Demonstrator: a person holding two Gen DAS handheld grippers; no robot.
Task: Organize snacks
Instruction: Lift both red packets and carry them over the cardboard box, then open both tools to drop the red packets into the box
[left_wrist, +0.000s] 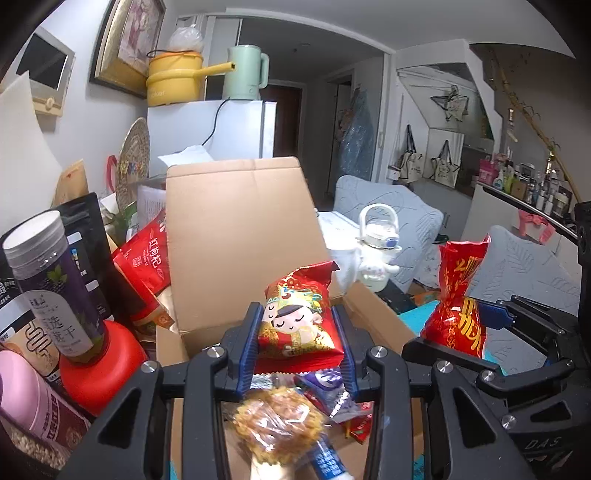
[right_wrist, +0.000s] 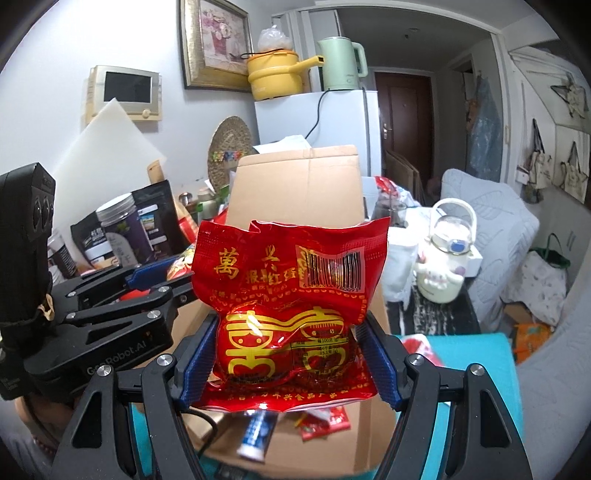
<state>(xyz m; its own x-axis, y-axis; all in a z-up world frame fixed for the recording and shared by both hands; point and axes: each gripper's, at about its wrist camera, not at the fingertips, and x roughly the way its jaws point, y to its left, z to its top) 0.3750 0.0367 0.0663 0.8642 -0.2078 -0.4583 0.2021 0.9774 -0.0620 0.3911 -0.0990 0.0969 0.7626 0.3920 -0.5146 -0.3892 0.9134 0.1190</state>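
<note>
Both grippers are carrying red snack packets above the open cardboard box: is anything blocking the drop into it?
Nothing visible does. The cardboard box is open on top, back flap upright, loose snacks low inside. The left gripper and right gripper each hold a packet above it.

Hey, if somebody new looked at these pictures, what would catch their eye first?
Probably the two shiny red foil snack packets, each clamped in blue-padded jaws: a cartoon-face packet in the left gripper, a gold-lettered barcoded packet in the right gripper. Both hang over the open brown cardboard box of loose snacks.

red-gold snack packet (right_wrist: 291, 314), brown cardboard box (left_wrist: 236, 236)
</note>
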